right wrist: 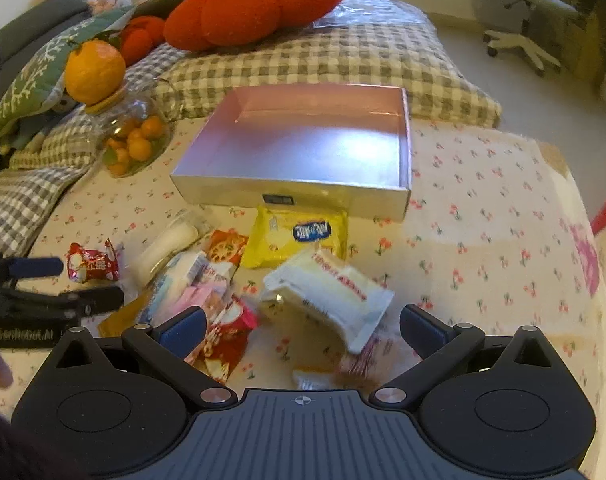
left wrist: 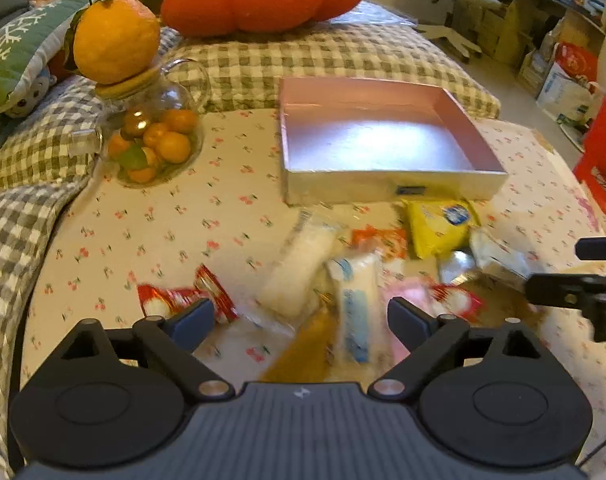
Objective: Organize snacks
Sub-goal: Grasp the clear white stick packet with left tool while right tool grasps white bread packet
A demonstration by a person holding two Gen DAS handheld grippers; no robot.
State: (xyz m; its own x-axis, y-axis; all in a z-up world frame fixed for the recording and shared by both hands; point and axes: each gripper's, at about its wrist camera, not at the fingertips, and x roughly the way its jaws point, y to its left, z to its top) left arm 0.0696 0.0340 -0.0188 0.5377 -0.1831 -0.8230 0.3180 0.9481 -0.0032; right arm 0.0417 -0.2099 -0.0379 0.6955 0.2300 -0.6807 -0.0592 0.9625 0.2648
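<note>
Both tools stand with jaws spread and nothing between the pads: the left gripper (left wrist: 301,320) hovers over the near left part of the snack pile, the right gripper (right wrist: 303,326) over its near right part. Table (right wrist: 503,208), covered in a cherry-print cloth, carries everything; checked cushions and a red pumpkin-shaped cushion (right wrist: 259,4) lie at its far edge. Pink box (right wrist: 303,148), shallow, open-topped and empty, sits far of the pile at the table's centre, its near wall just beside the yellow packet; judged the destination. Glass jar (left wrist: 151,136) of small oranges, with a large orange on its lid, stands far left, well apart from the pile. Snacks lie loose and overlapping between the box and the grippers. Yellow packet (right wrist: 299,236): the largest, flat, likely light and crinkly; best pinched across an edge seam. White pastry packet (right wrist: 335,292): puffy, tilted on its neighbours, directly ahead of the right gripper; probably soft and crushable, so a light hold across its narrow width suits it. Clear-wrapped white roll (left wrist: 303,260) and blue-and-white packet (left wrist: 357,312): slim, slippery film, lying ahead of the left gripper; grasp across the short axis. Red wrapped candy (right wrist: 93,266): smallest, apart at the pile's left, light and stiff enough to pinch at the body. Motion blur hides finer print.
</note>
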